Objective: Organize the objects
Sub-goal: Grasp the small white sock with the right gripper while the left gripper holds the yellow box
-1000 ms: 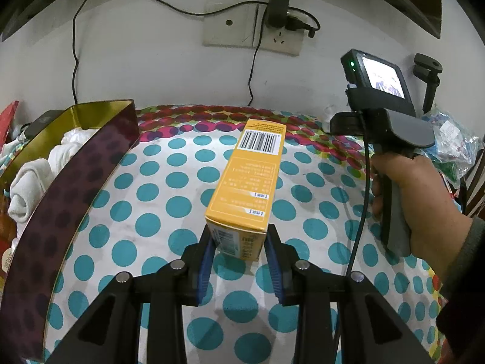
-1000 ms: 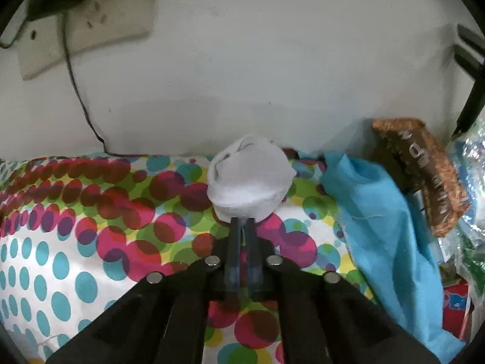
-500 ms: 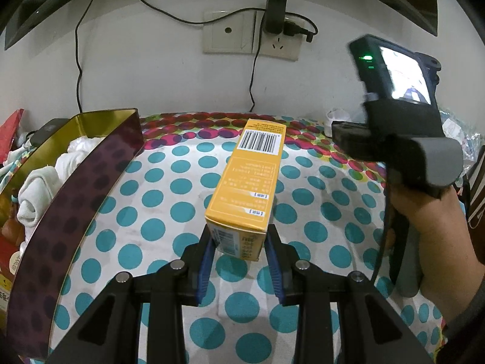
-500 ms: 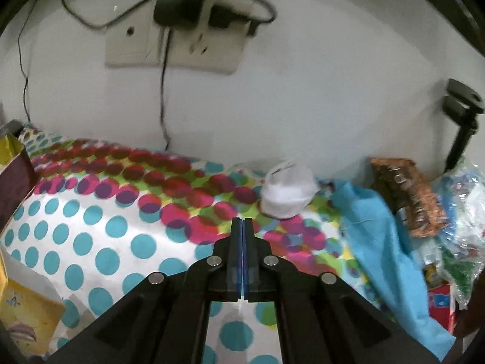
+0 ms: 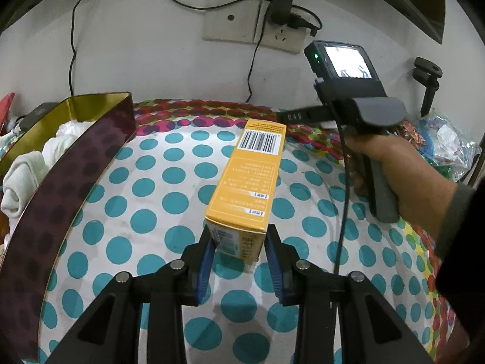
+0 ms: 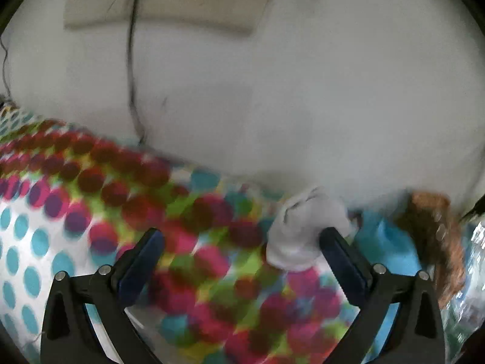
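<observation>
Between left jaws, orange box (image 5: 247, 182)

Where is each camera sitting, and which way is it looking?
Left wrist view: it sits on the left gripper, looking forward and down along its fingers at the yellow box clamped between them; the person's right hand shows too.
Right wrist view: it sits on the right gripper, facing the wall over the table; its jaws are opening, with the white sock ball lying by the right-hand finger. The picture is blurred.
Shared: both see the dotted tablecloth and the wall socket.
</observation>
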`<control>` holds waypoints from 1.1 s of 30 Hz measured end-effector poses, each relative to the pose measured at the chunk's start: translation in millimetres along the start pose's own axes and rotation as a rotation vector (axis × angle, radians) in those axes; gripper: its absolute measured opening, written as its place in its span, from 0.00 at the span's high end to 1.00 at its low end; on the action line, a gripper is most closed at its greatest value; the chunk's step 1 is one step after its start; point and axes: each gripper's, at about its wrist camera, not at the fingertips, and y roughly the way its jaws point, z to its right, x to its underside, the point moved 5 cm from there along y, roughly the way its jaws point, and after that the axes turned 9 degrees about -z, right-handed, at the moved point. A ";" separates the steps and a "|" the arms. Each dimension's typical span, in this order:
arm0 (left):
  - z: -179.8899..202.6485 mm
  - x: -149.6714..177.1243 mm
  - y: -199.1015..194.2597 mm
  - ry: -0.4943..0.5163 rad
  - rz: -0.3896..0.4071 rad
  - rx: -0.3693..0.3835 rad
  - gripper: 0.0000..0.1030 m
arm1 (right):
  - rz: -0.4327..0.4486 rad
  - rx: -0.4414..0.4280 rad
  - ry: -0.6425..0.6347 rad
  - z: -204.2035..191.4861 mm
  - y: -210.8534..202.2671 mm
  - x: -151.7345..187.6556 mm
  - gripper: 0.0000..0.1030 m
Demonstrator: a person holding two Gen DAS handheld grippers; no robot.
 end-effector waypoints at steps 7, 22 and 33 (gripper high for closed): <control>3.9 -1.0 0.1 0.027 0.004 -0.019 0.68 | -0.024 -0.122 0.068 11.2 -3.1 10.7 1.00; 3.0 -2.2 -4.1 0.026 0.020 -0.021 0.68 | 0.226 -0.335 0.295 69.8 -78.1 77.8 0.10; -0.6 -1.6 -0.5 0.001 0.006 0.044 0.68 | 0.002 -0.129 0.278 16.6 2.8 -27.6 0.03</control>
